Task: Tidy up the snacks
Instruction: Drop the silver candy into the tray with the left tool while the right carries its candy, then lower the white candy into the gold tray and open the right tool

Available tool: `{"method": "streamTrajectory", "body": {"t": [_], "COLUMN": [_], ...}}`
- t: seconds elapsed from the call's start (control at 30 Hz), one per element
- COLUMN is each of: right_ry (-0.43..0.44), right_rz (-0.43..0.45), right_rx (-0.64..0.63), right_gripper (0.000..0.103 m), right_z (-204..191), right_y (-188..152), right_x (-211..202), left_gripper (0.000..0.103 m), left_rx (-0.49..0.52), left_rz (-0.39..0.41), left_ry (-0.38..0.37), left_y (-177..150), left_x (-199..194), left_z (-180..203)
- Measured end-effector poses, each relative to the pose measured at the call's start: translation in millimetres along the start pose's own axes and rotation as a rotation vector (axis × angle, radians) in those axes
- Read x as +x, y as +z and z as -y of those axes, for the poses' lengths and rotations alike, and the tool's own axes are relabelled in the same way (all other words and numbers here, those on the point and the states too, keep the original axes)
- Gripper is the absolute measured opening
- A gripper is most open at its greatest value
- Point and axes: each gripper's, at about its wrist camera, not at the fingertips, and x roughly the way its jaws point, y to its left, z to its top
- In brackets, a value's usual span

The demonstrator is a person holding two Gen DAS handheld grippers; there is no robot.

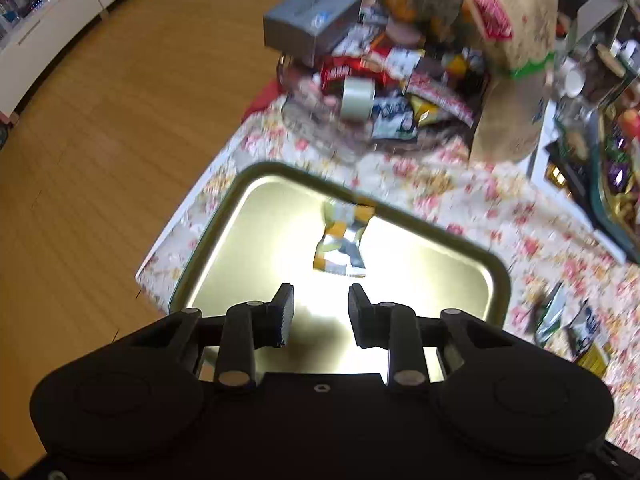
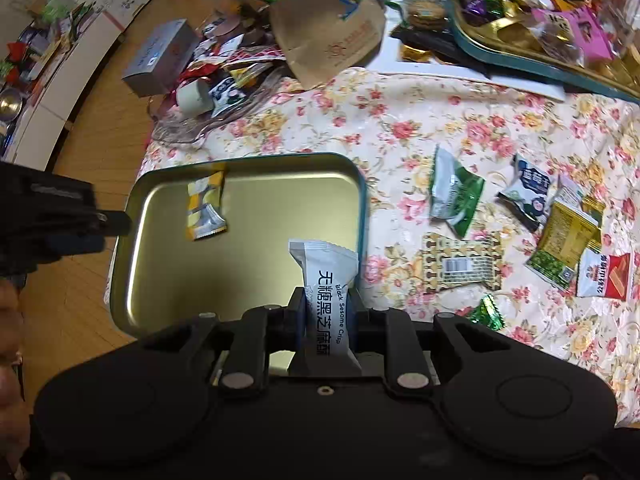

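A gold metal tray with a teal rim (image 2: 362,200) lies on the floral tablecloth; it also shows in the left wrist view (image 1: 500,280). A yellow and silver snack packet (image 2: 205,208) lies inside it, and shows in the left wrist view (image 1: 342,240). My right gripper (image 2: 327,300) is shut on a grey Black Sesame Crisp packet (image 2: 326,268), held over the tray's near right part. My left gripper (image 1: 321,312) is open and empty above the tray's near edge; it shows at the left of the right wrist view (image 2: 112,222).
Several loose snack packets lie on the cloth right of the tray, among them a green one (image 2: 454,196) and a yellow one (image 2: 564,240). A heap of snacks with a grey box (image 2: 160,58) and a brown bag (image 2: 332,28) sits behind. The table edge drops to wood floor (image 1: 100,140) on the left.
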Motion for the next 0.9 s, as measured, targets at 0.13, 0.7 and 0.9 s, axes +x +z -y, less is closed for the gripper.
{"method": "streamTrajectory", "body": {"t": [0.13,0.7,0.9], "right_ry": [-0.003,-0.019,-0.007], "right_rz": [0.022,0.150,0.188], "right_rx": [-0.050,-0.172,-0.115], "right_gripper": [0.022,0.043,0.047], "right_z": [-14.7,-45.6,-38.8], "right_y": [-3.6,1.4,4.5], "right_x": [-1.6,-16.2,-18.9], "left_gripper": [0.038,0.038,0.038], "left_rx": [0.011,-0.051,-0.047], "left_rz": [-0.043,-0.035,-0.043], "left_ry": [0.006,0.056,0.058], "left_y": [-3.0,-0.8,-1.3], "left_x": [7.5,8.6,10.7], "left_z": [1.9,-7.7,-5.5]}}
